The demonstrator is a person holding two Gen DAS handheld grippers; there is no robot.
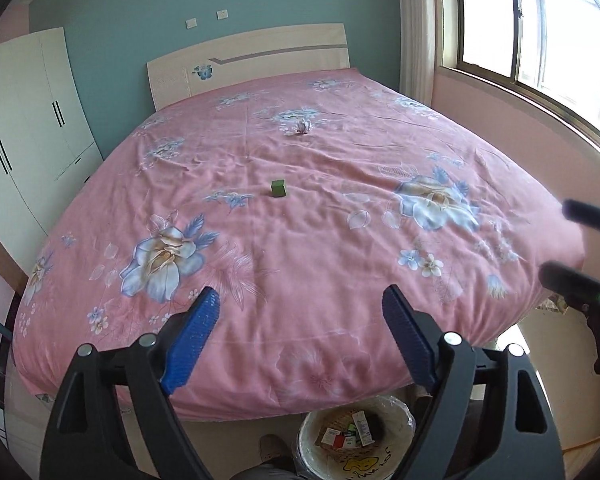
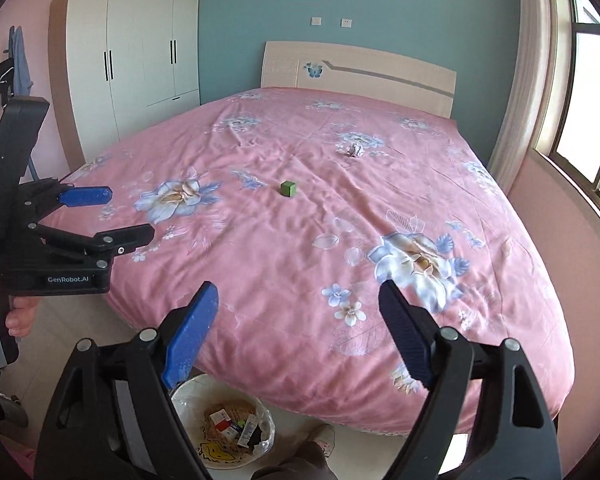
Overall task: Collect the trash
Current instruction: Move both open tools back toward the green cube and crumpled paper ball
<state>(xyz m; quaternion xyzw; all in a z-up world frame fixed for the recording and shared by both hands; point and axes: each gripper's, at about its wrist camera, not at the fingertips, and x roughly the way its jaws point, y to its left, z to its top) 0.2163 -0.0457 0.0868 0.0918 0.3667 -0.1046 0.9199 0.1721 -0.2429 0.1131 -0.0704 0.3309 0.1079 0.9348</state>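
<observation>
A small green cube (image 1: pixel 278 189) (image 2: pixel 288 189) lies in the middle of the pink flowered bed (image 1: pixel 300 264) (image 2: pixel 300 272). Farther back, near the headboard, rests a crumpled paper ball (image 1: pixel 303 126) (image 2: pixel 355 149). My left gripper (image 1: pixel 300 300) hovers open above the foot of the bed with nothing between its blue pads; the right wrist view shows it from the side as well (image 2: pixel 130 214). My right gripper (image 2: pixel 298 294) is open too, empty, over the bed's near edge, and its black fingers (image 1: pixel 580 248) show at the right edge of the left wrist view. A lined bin (image 1: pixel 356 436) (image 2: pixel 224 424) holding several wrappers stands on the floor below both.
A white wardrobe (image 2: pixel 140 60) stands left of the bed against the teal wall. A window (image 1: pixel 560 28) and curtain run along the right side. A person's hand (image 2: pixel 20 316) grips the left tool, and a shoe (image 2: pixel 320 440) is beside the bin.
</observation>
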